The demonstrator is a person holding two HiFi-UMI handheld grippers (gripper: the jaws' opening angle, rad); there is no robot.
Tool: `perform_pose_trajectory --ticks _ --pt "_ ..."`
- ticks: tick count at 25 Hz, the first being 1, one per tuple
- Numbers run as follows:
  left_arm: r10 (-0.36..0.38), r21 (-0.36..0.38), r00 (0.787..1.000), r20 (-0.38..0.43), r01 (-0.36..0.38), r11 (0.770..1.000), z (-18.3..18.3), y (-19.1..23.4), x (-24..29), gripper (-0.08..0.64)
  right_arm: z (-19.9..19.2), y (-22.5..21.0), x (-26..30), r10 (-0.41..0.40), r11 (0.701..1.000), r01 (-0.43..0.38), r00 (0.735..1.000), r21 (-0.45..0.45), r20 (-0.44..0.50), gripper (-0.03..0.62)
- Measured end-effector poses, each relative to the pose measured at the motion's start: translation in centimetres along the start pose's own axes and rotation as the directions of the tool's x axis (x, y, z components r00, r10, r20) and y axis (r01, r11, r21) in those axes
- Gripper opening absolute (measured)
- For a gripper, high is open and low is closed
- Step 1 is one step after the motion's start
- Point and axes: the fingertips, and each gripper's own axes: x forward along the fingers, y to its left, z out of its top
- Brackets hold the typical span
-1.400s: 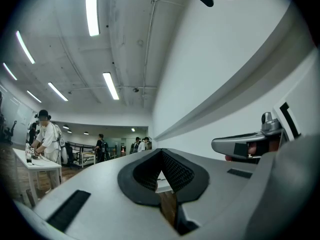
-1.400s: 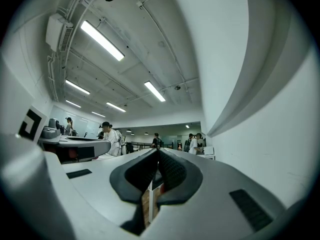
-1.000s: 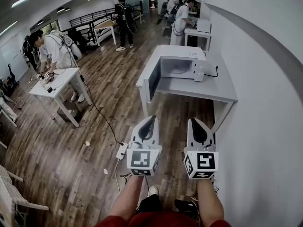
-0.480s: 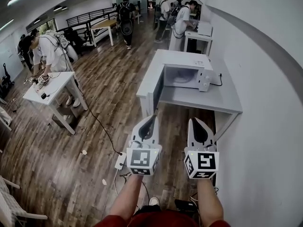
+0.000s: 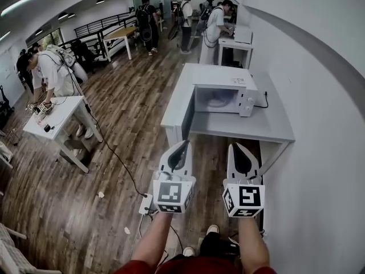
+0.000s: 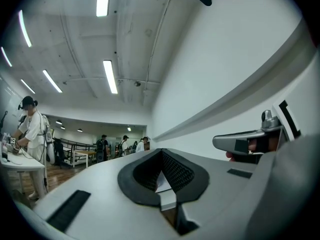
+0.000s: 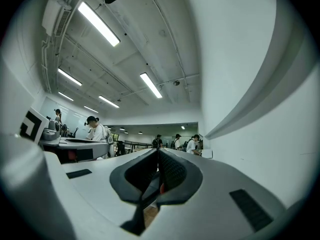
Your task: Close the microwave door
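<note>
A white microwave (image 5: 221,91) stands on a grey table (image 5: 239,129) against the right wall, ahead of me. Its door (image 5: 186,116) hangs swung out to the left, showing the lit cavity. My left gripper (image 5: 183,144) and right gripper (image 5: 233,146) are held side by side in front of my body, over the wooden floor, well short of the table. Both are shut with nothing between the jaws. The left gripper view shows the left gripper (image 6: 161,153) with its tips together, pointing slightly upward. The right gripper (image 7: 158,151) looks the same in its own view.
A power strip (image 5: 146,203) and a black cable lie on the floor left of my feet. A person works at a white table (image 5: 54,117) on the left. More people stand at the far end by another table (image 5: 236,40). The white wall runs close along the right.
I have walked forward: the microwave and its table sit nearer and lower in the head view. Both grippers keep the same pose in front of me, still shut.
</note>
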Motion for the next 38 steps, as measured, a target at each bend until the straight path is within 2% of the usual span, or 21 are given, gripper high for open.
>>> perform_pose_trajectory --ticks 8,20,29,38 --pt "0.012 0.031 1.000 0.004 -0.012 0.999 -0.9 -0.6 8.0 0.026 -1.3 -5.1 6.3 0.020 1.000 -0.020 1.000 0.013 0.022 0.028" --pt "0.084 0.054 0.996 -0.001 -0.084 0.995 -2.1 -0.9 18.0 0.026 -3.3 -12.6 14.3 0.080 0.995 -0.082 0.996 0.051 0.037 0.028" --pt "0.124 0.059 0.992 -0.019 -0.123 0.991 -3.9 0.2 20.9 0.026 -5.4 -13.7 17.7 0.116 0.991 -0.117 0.993 0.063 0.023 0.028" --pt "0.153 0.042 0.987 -0.057 -0.151 0.988 -6.2 4.0 21.6 0.026 -7.3 -11.9 20.9 0.133 0.989 -0.131 0.991 0.066 -0.021 0.028"
